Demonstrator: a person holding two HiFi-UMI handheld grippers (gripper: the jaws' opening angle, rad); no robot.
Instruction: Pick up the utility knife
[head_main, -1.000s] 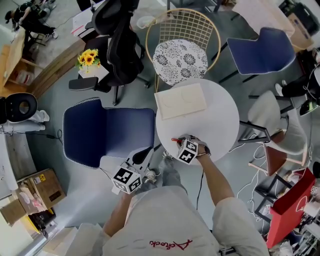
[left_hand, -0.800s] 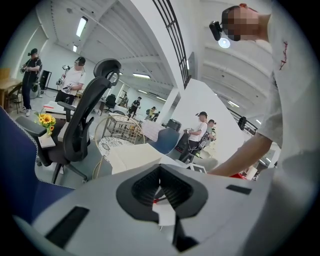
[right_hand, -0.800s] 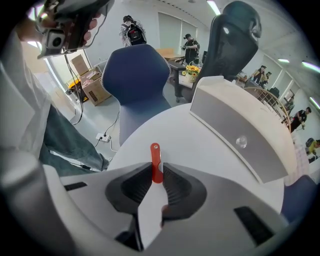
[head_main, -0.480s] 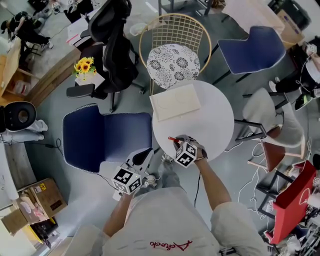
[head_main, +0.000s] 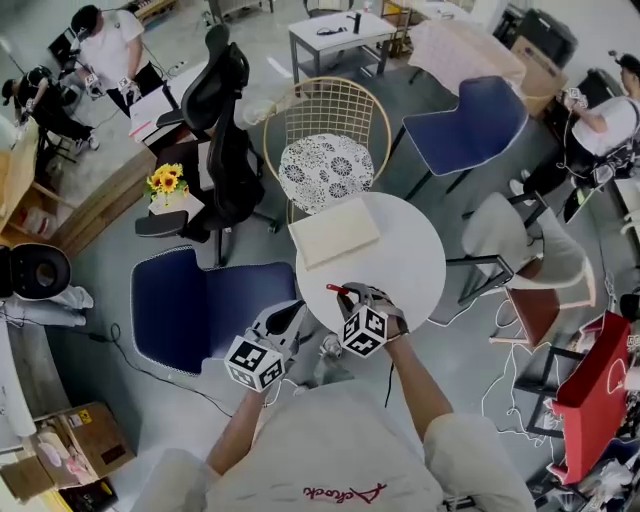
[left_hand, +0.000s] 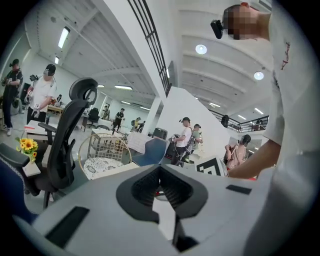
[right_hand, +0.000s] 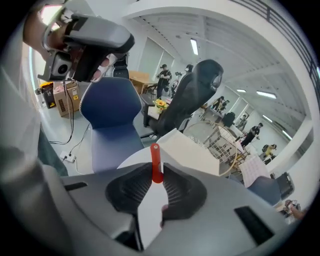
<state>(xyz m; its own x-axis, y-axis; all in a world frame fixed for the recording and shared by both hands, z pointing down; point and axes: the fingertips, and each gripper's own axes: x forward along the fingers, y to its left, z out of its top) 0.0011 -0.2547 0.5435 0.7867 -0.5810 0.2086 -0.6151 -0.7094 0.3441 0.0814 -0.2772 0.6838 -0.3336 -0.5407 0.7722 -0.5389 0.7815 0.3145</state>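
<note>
Your right hand-held gripper (head_main: 347, 297) is clamped on the knife (right_hand: 156, 161), red tip jutting forward, above the table's (head_main: 410, 262) near edge. Your left hand-held gripper (head_main: 291, 313): jaws narrowly apart, empty.

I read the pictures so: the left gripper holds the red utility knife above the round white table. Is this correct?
Not quite. It is the right gripper that holds the red utility knife, as the right gripper view shows. The left gripper has nothing between its jaws. The rest stands: the knife is above the round white table.
</note>
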